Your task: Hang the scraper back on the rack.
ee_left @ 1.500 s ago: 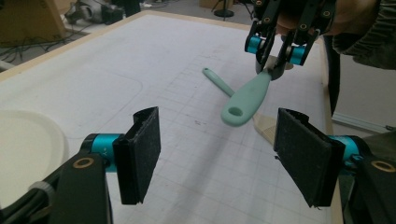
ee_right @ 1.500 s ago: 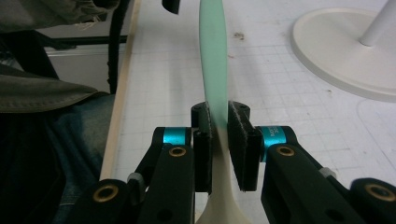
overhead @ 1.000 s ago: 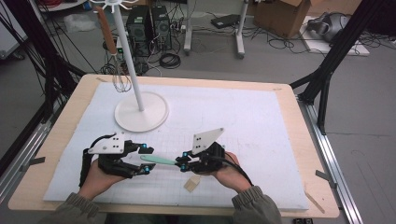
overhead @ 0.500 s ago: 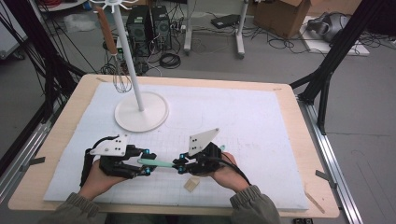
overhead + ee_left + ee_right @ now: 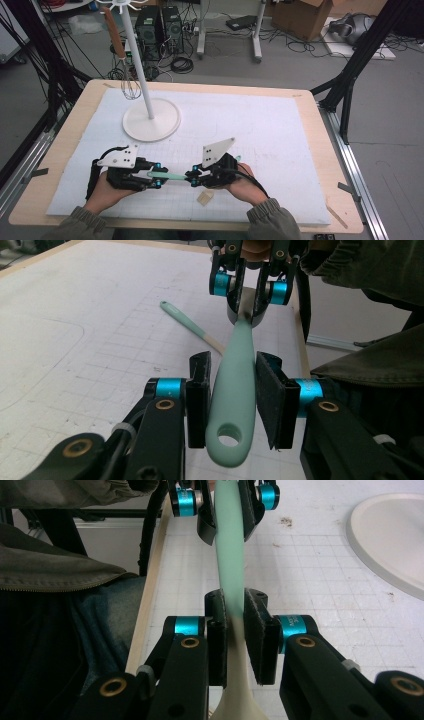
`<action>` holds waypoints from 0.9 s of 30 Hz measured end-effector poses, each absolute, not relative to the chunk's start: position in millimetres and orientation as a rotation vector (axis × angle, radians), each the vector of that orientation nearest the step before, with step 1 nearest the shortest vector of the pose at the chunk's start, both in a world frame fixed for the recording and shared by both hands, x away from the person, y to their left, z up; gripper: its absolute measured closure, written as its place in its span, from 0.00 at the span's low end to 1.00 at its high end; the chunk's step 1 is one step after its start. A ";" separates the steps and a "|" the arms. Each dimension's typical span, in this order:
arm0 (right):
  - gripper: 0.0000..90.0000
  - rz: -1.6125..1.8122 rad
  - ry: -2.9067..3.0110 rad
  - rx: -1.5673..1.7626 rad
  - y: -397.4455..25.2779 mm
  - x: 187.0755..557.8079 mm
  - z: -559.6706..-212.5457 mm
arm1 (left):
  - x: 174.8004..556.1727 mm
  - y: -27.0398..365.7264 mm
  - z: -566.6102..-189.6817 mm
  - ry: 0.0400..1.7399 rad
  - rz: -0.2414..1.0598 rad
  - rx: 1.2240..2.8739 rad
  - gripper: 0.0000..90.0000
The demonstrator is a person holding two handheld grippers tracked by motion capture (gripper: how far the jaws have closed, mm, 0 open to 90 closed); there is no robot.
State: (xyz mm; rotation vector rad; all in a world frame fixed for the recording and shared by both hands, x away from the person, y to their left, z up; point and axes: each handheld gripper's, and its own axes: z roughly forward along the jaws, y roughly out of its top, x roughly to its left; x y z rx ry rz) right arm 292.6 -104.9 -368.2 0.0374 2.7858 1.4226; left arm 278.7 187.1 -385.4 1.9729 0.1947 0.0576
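The left gripper (image 5: pixel 232 400) and right gripper (image 5: pixel 235 637) face each other, jaws nearly closed, both clamping the mint green spatula (image 5: pixel 167 175), which spans the gap between them above the table (image 5: pixel 300 115).

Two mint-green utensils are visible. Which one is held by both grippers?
The mint-green utensil with the hole in its handle, clamped between the left gripper and the right gripper. The other, thinner utensil lies free on the white mat.

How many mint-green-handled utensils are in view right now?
2. One mint-green-handled utensil is clamped between the left gripper and right gripper. The second mint-green utensil lies on the white mat beside the right gripper, partly hidden.
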 end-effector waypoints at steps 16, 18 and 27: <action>0.89 1.396 2.789 0.002 -104.2 293.2 -369.6 | 278.7 186.0 -385.6 0.177 0.013 1.991 0.81; 0.89 1.391 2.789 -0.005 -104.0 293.4 -369.7 | 278.6 185.8 -385.5 0.171 0.014 1.994 0.81; 0.89 1.367 2.775 -0.036 -103.0 291.9 -368.9 | 277.8 185.5 -384.8 0.172 0.010 1.993 0.82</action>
